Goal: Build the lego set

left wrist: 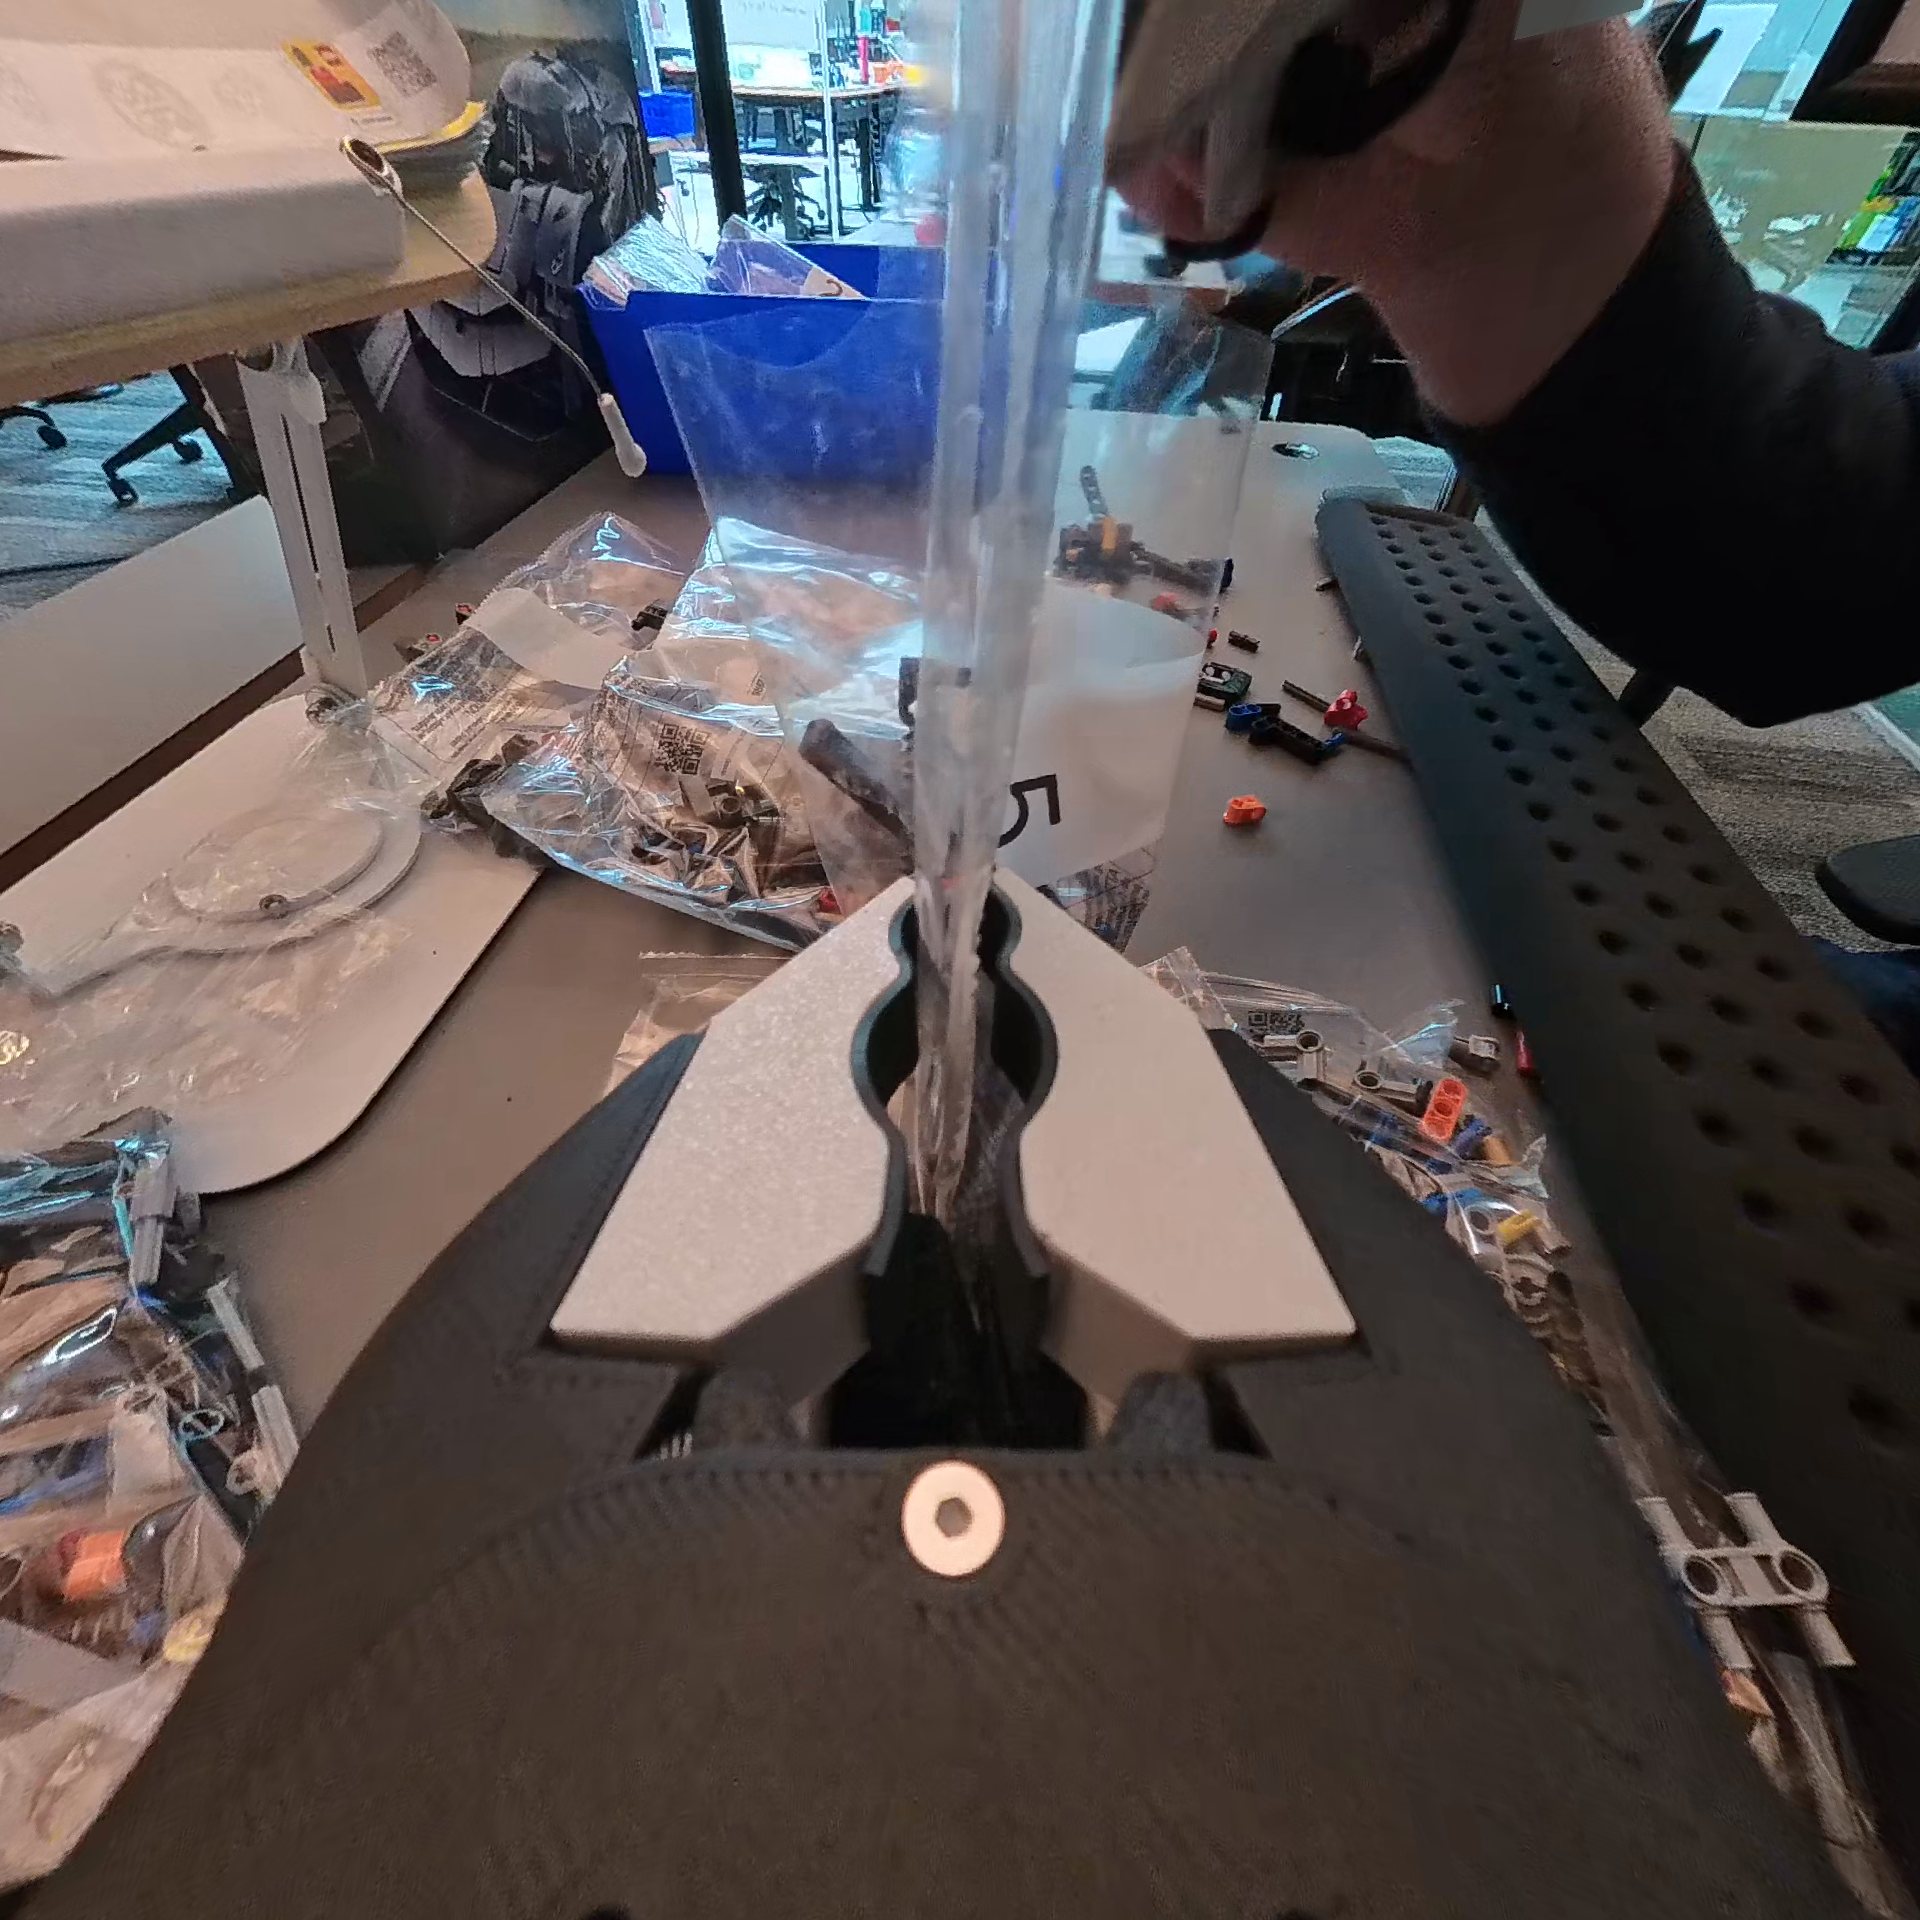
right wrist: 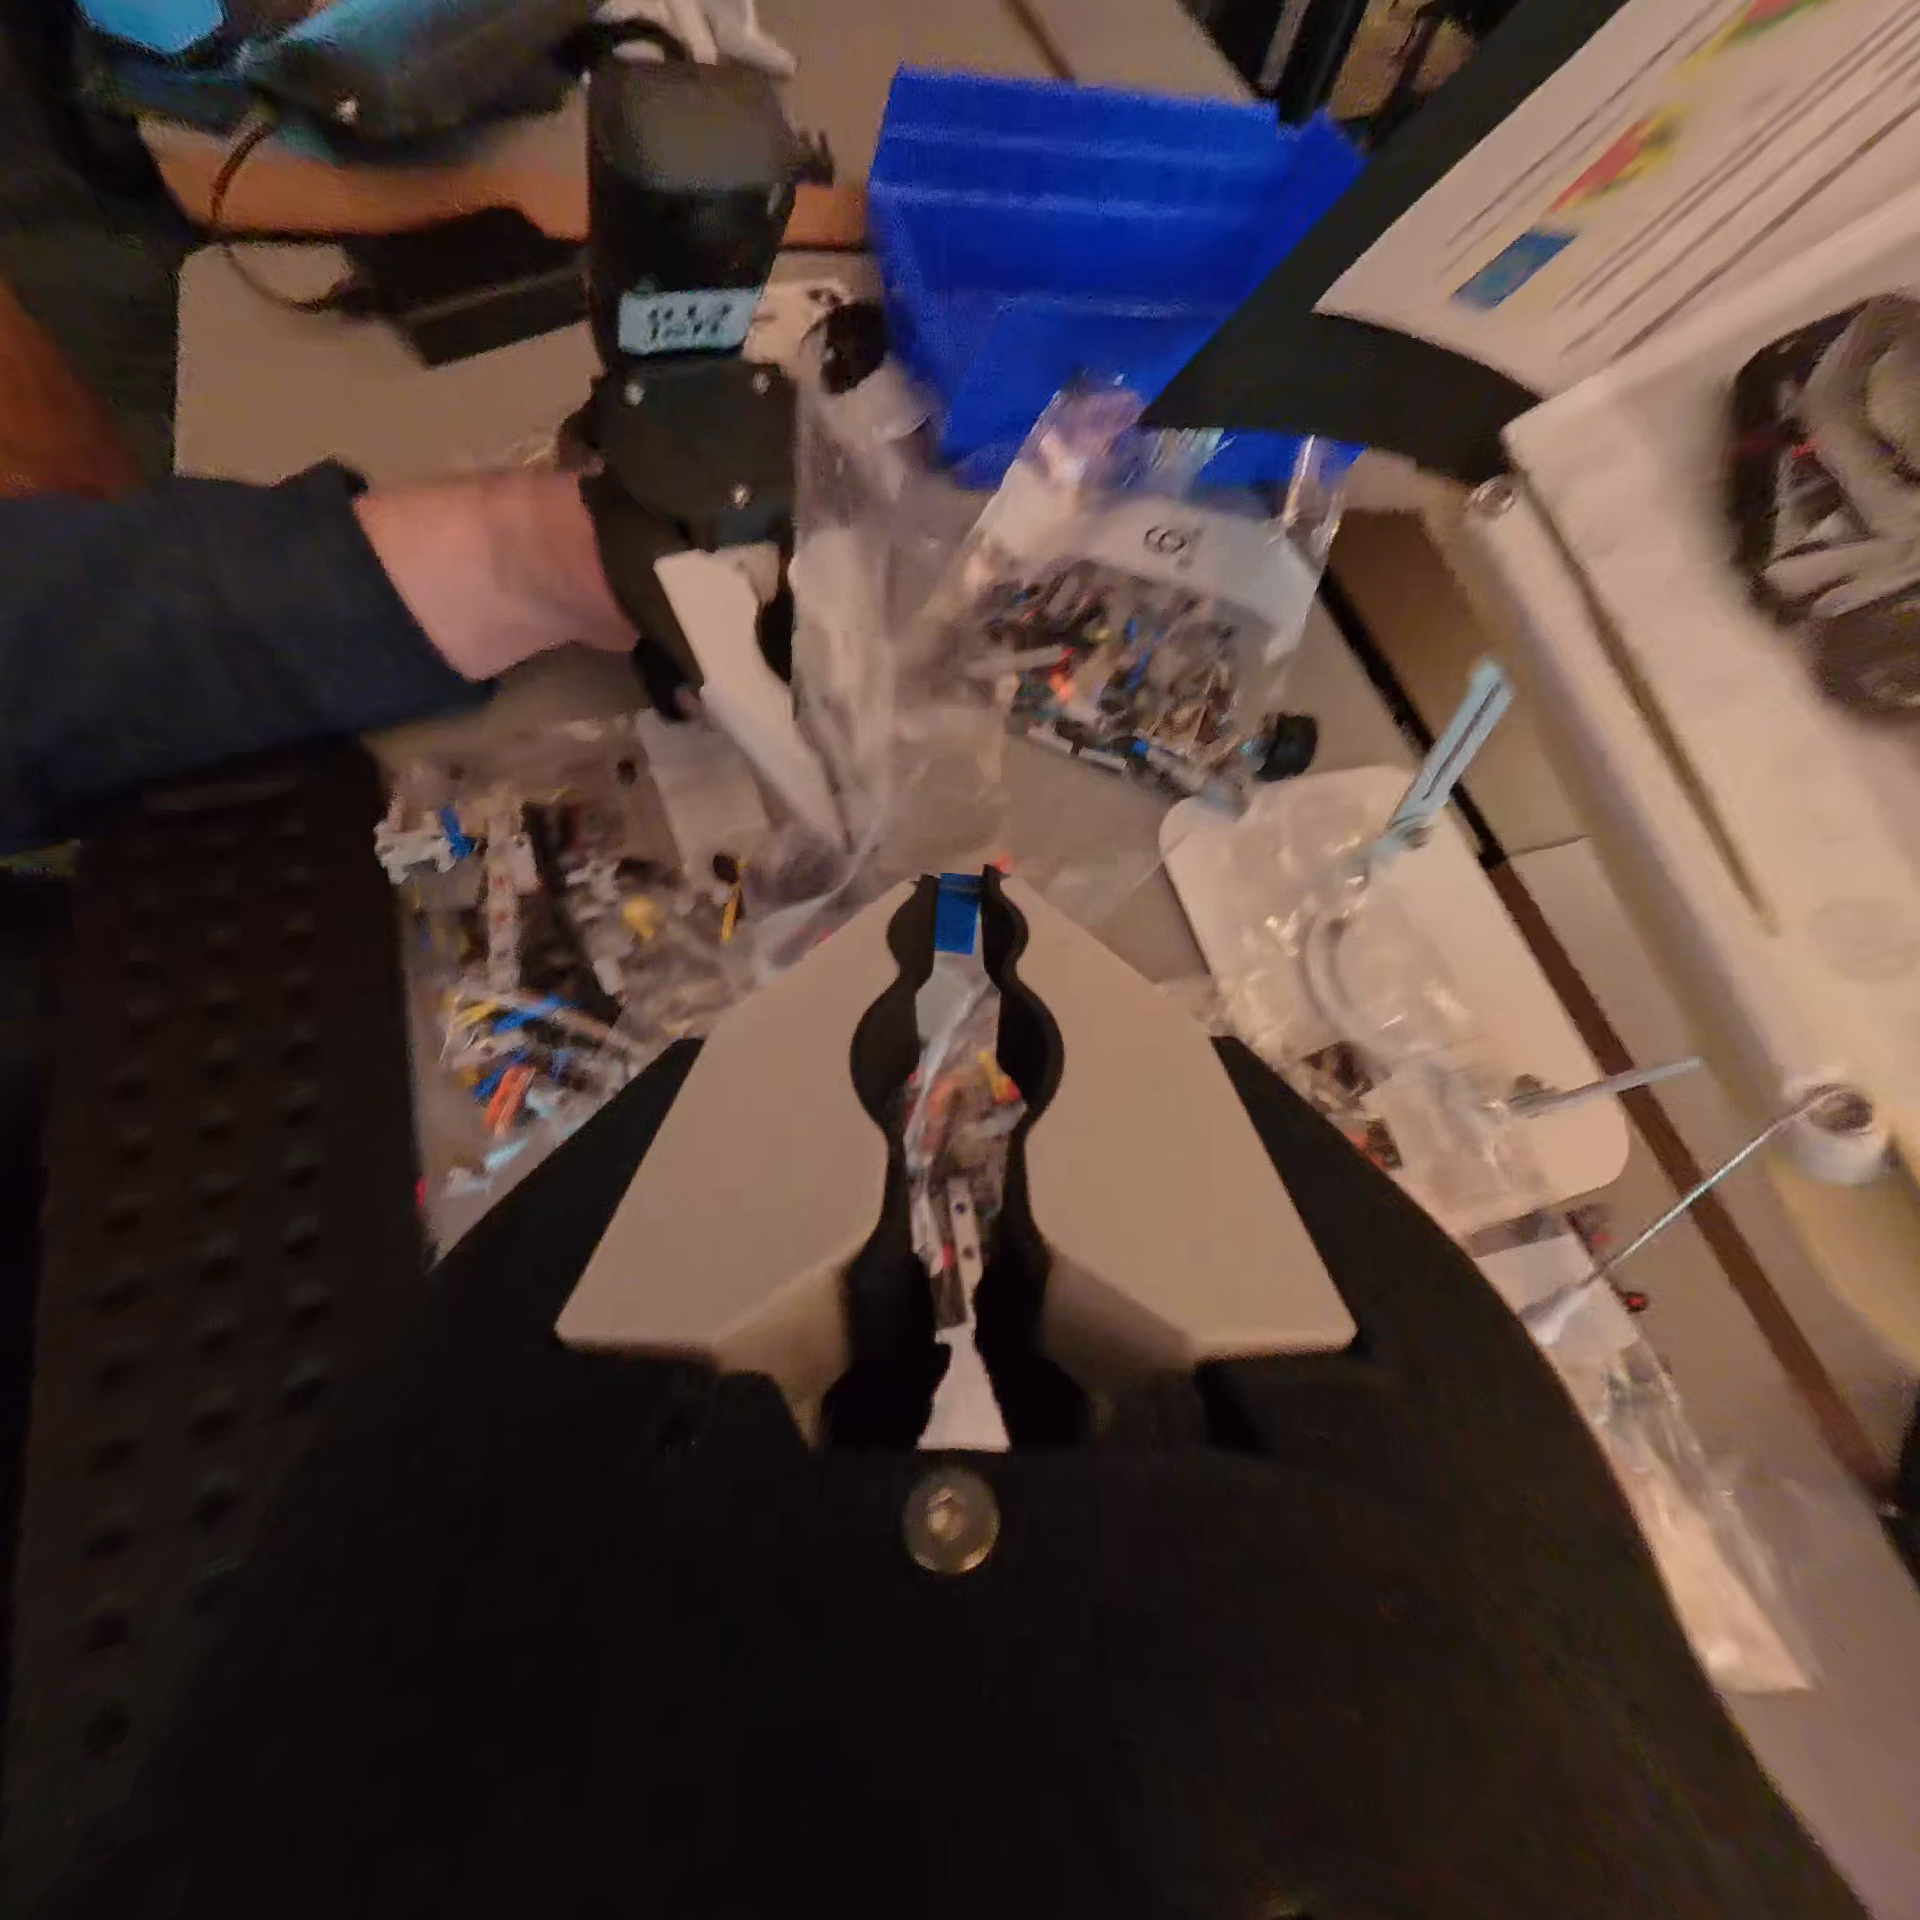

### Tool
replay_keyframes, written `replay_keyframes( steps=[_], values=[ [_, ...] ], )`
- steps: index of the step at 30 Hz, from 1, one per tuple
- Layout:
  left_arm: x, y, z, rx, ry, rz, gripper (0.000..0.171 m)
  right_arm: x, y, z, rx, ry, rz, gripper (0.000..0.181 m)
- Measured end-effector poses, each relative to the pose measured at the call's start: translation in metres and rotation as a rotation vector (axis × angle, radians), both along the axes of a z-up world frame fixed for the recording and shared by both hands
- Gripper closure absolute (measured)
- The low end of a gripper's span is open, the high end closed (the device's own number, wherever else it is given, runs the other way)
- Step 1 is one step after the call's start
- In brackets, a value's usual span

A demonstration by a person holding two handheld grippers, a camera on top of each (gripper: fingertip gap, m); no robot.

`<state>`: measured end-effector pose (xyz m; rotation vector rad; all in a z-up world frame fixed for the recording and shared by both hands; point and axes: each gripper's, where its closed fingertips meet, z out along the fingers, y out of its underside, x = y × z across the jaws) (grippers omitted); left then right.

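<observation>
A large black numeral is printed on the white panel (left wrist: 1101, 717) of the clear bag (left wrist: 831, 499) before the blue bin (left wrist: 665, 353). Small-print code labels (left wrist: 681, 750) mark the bags (left wrist: 665, 800) left of that.

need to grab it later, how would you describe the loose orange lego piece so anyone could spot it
In the left wrist view, find the grey table right of the clear bag. The orange piece lies there alone on bare tabletop, unbagged, nearer the camera than the blue and red pieces.
</observation>
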<state>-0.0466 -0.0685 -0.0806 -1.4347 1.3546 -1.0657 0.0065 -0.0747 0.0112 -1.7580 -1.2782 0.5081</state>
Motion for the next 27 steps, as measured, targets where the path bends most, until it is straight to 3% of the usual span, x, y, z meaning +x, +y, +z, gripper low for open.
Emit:
replay_keyframes(
  steps=[7, 14, 22, 27],
  values=[
    [0.001, -0.002, 0.0, 0.002, 0.004, -0.009, 0.165, -0.022, 0.008, -0.017, -0.074, -0.049, 0.033, 0.168],
    [0.001, -0.001, 0.0, 0.001, 0.003, -0.005, 0.165, 0.011, -0.001, -0.013, -0.052, -0.046, -0.048, 0.165],
    [0.001, -0.001, 0.0, 0.0, 0.004, -0.005, 0.164, 0.075, -0.067, -0.133, -0.345, -0.355, -0.098, 0.157],
    [0.0, 0.001, -0.001, -0.005, 0.0, 0.003, 0.164, 0.084, -0.09, -0.177, -0.427, -0.424, -0.119, 0.158]
  ],
)
